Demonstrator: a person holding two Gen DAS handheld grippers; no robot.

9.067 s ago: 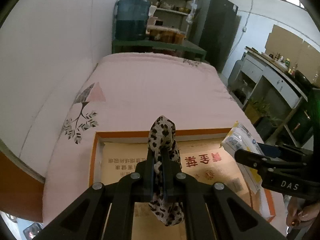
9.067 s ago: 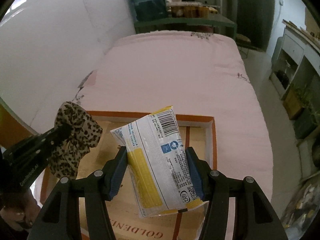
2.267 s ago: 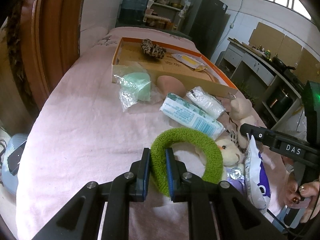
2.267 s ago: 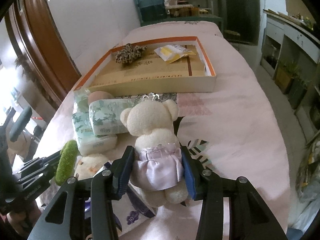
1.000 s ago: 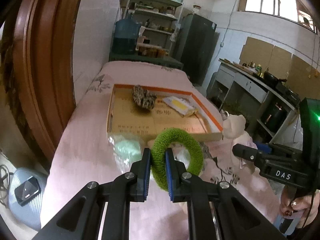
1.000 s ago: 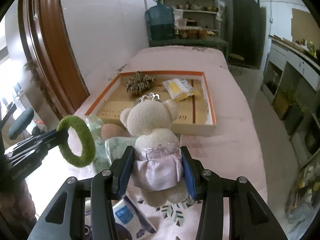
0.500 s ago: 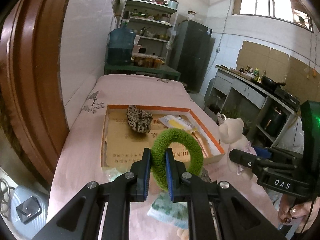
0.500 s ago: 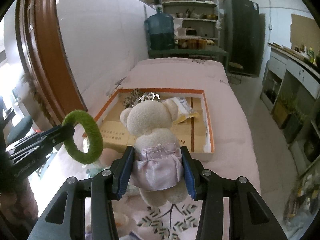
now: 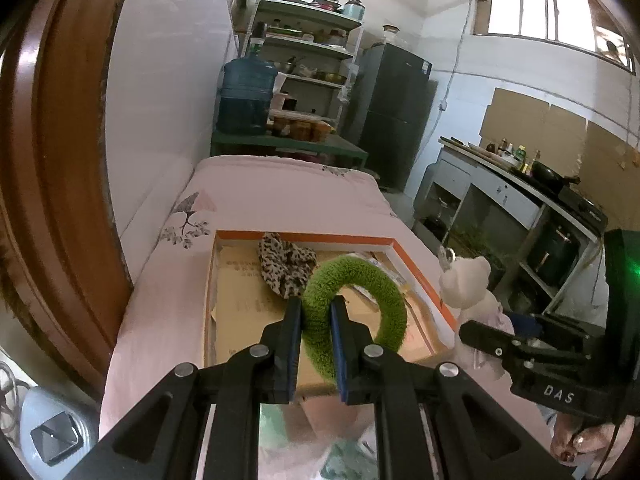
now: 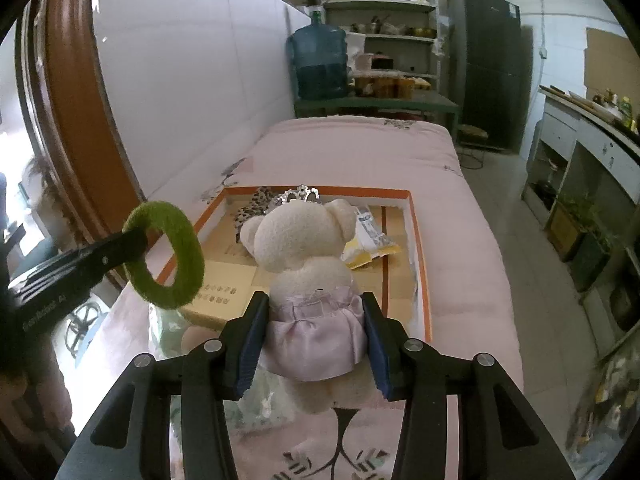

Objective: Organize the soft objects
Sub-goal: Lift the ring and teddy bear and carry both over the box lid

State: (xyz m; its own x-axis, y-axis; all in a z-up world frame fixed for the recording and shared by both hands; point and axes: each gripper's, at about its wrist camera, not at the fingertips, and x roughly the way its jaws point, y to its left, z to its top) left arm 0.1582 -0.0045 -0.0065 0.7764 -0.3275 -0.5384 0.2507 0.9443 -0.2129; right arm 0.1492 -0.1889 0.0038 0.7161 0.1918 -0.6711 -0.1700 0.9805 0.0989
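Note:
My left gripper (image 9: 316, 312) is shut on a fuzzy green ring (image 9: 360, 280), held in the air over the near end of the orange-rimmed cardboard box (image 9: 424, 280). My right gripper (image 10: 314, 312) is shut on a cream teddy bear (image 10: 304, 240) in a lilac skirt with a silver crown, also held above the box's near edge (image 10: 424, 280). Inside the box lie a leopard-print scrunchie (image 9: 284, 268) and a yellow-and-white packet (image 10: 372, 240). The bear (image 9: 464, 280) and the right gripper show at the right of the left wrist view; the ring (image 10: 164, 256) shows at the left of the right wrist view.
The box rests on a pink bedspread (image 9: 280, 196). Soft packets in clear wrap (image 10: 260, 400) lie on the bed below the grippers. A brown wooden frame (image 9: 60, 160) and white wall stand on the left; shelves, a water jug (image 9: 246, 96), a fridge and a counter lie beyond.
Both grippers have moved forward along the bed and slightly up with the ring and the bear; the box is now nearer and the loose packets have slid under the view.

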